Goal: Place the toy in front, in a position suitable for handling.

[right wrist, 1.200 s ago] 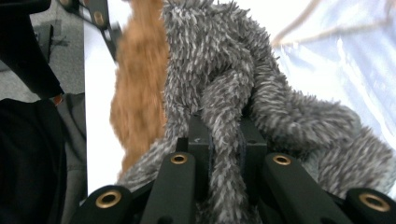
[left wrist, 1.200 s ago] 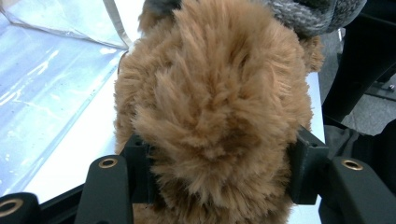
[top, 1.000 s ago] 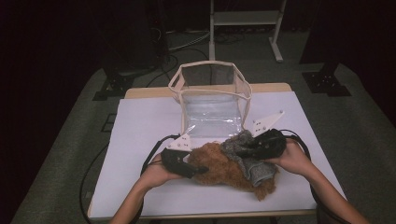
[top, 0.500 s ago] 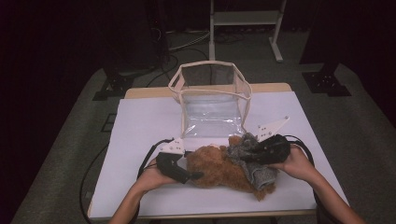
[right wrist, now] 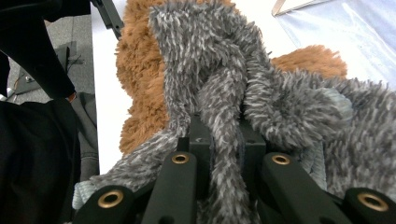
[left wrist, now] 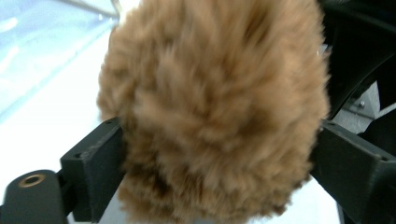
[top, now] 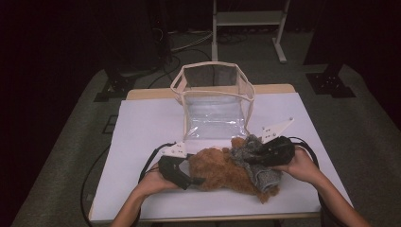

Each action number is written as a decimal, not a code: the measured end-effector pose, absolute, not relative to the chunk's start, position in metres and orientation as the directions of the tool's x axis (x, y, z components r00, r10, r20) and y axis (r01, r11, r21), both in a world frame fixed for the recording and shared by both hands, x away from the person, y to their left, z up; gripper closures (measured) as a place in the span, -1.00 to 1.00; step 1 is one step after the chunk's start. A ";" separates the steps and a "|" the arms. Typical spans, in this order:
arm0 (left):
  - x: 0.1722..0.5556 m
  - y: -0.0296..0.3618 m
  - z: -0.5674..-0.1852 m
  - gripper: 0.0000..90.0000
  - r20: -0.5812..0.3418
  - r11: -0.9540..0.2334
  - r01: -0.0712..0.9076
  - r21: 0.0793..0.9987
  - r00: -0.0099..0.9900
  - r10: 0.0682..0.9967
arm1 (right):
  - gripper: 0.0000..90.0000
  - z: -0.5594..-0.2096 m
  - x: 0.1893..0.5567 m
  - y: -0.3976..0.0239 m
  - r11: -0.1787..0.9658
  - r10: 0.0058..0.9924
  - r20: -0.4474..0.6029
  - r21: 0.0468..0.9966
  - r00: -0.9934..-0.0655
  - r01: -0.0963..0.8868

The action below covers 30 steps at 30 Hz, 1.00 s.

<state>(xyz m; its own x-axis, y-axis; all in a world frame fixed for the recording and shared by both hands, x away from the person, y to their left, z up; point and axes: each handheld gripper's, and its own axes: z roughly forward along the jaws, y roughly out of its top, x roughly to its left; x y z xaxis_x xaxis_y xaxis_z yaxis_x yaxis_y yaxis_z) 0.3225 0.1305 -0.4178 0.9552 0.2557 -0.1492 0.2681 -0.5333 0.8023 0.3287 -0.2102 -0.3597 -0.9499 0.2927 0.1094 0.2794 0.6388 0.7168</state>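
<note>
**Brown plush + grey fuzzy garment, near edge of worktop**

Brown plush toy (top: 222, 168) is lying on the white worktop (top: 142, 127), near the front edge, betw. the two grippers. Grey fuzzy garment (top: 255, 158) is draped over its right end, part hanging down to the worktop on the near side. Clear plastic bag w/ cream trim (top: 215, 101) is standing open behind them, farther back on the worktop, just beyond the plush.

L gripper (top: 189, 178): sitting at the plush's left end, person's left hand (top: 153, 182) behind it. Jaws have just been opening; in the left gripper view they are standing wide on either side of a brown fur lump (left wrist: 215, 107), fur betw. them & brushing the inner faces, no squeeze visible. Reading as wide, not gripping.

R gripper (right wrist: 219, 135): jaws are pinching a strand of the grey garment (right wrist: 224, 93) close together, fabric running up betw. them. In the high view the gripper is resting on top of the garment w/ the right hand (top: 302, 165) around it. Brown fur is showing beyond the grey in the right gripper view.

Cables are trailing off both grippers toward the near edge.
</note>
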 end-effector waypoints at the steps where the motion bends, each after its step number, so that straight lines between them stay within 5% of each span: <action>1: 0.323 0.131 -0.421 -0.80 -0.158 -0.536 0.278 0.797 0.953 0.259 | 0.77 -0.360 0.329 -0.210 0.639 0.293 0.109 0.716 -0.950 0.280; 16: 0.329 0.116 -0.430 -0.85 -0.210 -0.505 0.321 0.801 0.941 0.265 | 0.77 -0.361 0.331 -0.212 0.634 0.307 0.119 0.715 -0.944 0.296; 21: 0.331 0.120 -0.425 -0.23 -0.195 -0.483 0.325 0.813 0.934 0.300 | 0.77 -0.362 0.333 -0.211 0.629 0.313 0.120 0.717 -0.942 0.300; 30: 0.328 0.120 -0.383 0.05 -0.103 -0.435 0.247 0.866 0.939 0.328 | 0.77 -0.351 0.337 -0.204 0.596 0.341 0.110 0.743 -0.934 0.305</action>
<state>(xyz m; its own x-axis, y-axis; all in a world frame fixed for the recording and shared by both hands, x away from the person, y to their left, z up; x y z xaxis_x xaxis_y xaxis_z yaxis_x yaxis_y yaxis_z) 0.3282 0.1202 -0.3829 0.9389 0.3284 -0.1032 0.2473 -0.4350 0.8658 0.3368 -0.2040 -0.3505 -0.9337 0.3407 0.1103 0.3052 0.5958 0.7429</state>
